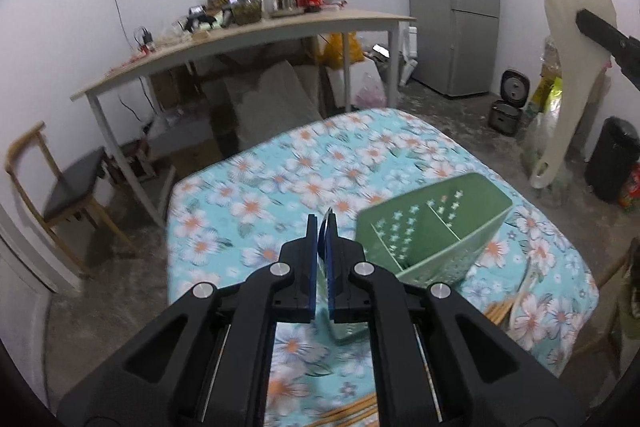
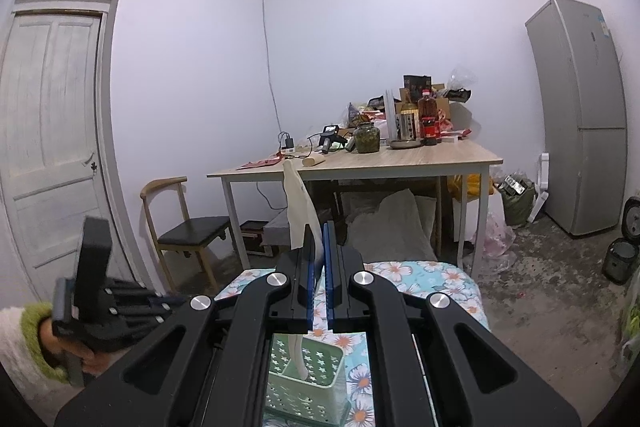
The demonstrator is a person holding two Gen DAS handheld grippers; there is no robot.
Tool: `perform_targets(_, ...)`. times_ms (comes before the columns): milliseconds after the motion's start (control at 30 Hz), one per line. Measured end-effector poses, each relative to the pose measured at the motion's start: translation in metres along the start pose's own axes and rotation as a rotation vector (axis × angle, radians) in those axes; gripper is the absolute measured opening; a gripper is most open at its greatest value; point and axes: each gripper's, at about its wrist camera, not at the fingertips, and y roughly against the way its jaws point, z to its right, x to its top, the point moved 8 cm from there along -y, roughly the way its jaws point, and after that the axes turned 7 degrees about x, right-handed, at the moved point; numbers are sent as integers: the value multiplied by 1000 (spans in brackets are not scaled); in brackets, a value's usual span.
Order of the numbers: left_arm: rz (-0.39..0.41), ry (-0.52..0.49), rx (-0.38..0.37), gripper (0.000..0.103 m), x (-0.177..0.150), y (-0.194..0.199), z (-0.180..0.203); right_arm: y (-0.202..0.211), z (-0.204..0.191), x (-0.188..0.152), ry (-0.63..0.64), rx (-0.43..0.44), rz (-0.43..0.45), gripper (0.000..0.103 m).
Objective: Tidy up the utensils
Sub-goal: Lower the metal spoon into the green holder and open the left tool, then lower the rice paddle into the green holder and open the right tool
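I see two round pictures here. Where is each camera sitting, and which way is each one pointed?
Left wrist view: sits on the left gripper, angled down at the floral tablecloth and green utensil holder; its closed fingers show.
Right wrist view: sits on the right gripper, facing nearly level toward the wooden table; its fingers clamp a cream rice paddle, and a hand shows lower left.
Shared: the paddle, holder, wooden table and fridge.

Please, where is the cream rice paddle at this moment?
The rice paddle is in the air at the right edge of the left wrist view, held in the right claw, handle end down, above the green utensil holder on the flowered tablecloth.
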Motion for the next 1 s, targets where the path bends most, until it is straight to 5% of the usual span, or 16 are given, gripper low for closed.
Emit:
perform_targets(633, 101, 242, -27, 58, -35, 36, -49, -71, 12, -36, 23, -40, -88, 4)
perform_targets(1000, 32, 356, -34, 65, -84, 30, -65, -90, 13, -83, 0, -17, -183, 7)
